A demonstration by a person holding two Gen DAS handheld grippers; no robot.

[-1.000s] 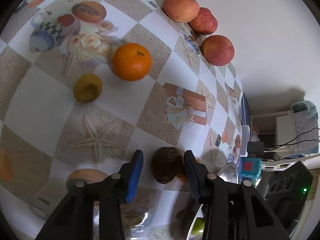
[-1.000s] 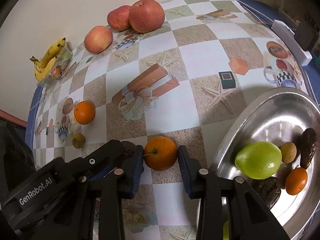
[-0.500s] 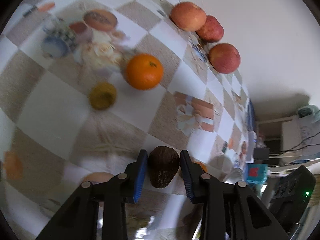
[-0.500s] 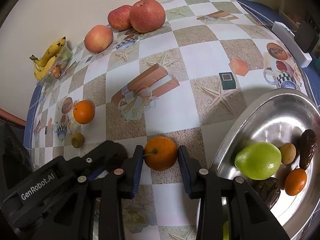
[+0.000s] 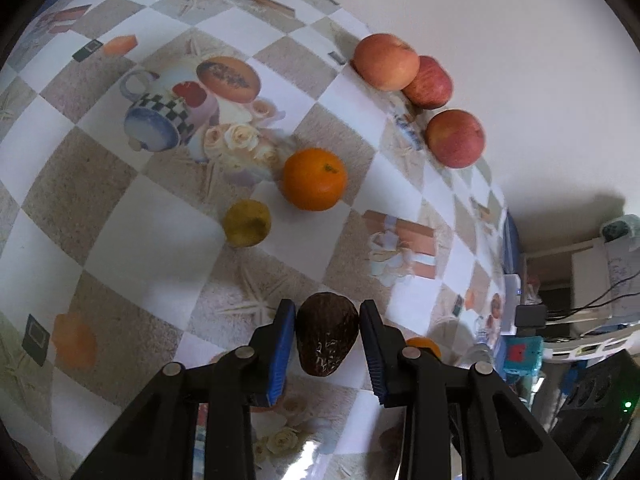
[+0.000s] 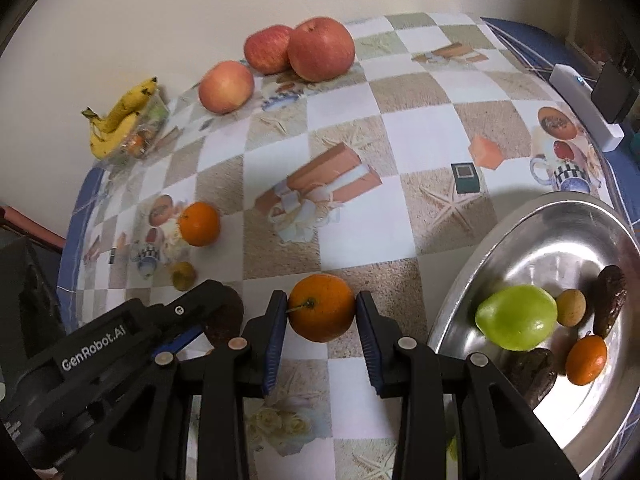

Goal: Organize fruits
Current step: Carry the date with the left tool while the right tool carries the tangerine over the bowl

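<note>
**Both grippers loaded, left just clamped**

Left gripper (image 5: 327, 338) jaws, apart a second ago, now pinch the dark wrinkled fruit (image 5: 326, 334), lifting it slightly off the tablecloth (image 5: 152, 240). Right gripper (image 6: 321, 316), unchanged, stays clamped on the orange (image 6: 321, 307). Likely next: both to the steel tray (image 6: 560, 232) alongside.

Right gripper (image 6: 322, 312) clamped on an orange (image 6: 321, 307) (steel bowl (image 6: 520, 240) just beside)
</note>
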